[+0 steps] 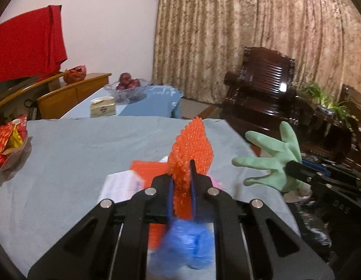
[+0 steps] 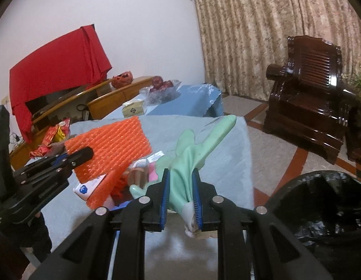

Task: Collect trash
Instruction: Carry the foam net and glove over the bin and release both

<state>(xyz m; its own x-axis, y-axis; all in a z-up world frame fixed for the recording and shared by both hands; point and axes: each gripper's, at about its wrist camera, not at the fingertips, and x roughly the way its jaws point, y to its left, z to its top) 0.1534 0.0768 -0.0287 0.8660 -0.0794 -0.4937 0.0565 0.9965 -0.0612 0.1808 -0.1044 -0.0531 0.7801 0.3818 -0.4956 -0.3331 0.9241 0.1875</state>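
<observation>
My left gripper (image 1: 181, 172) is shut on an orange foam net (image 1: 192, 149) and holds it above the grey-blue table; it also shows in the right wrist view (image 2: 110, 149). My right gripper (image 2: 180, 182) is shut on a green rubber glove (image 2: 199, 144), lifted near the table's right edge; the glove also shows in the left wrist view (image 1: 273, 161). More trash lies below on the table (image 2: 227, 149): a second orange net piece (image 2: 101, 193), white paper (image 1: 119, 184), pink scraps and a blurred blue item (image 1: 187, 245). A black trash bag (image 2: 325, 217) stands open at the right on the floor.
A dish of red snack packets (image 1: 7, 140) sits at the table's left edge. Beyond are a blue-covered table with a tissue box (image 1: 103, 107) and a bowl of apples (image 1: 127, 86). A dark wooden armchair (image 2: 308, 112) and a curtain stand to the right.
</observation>
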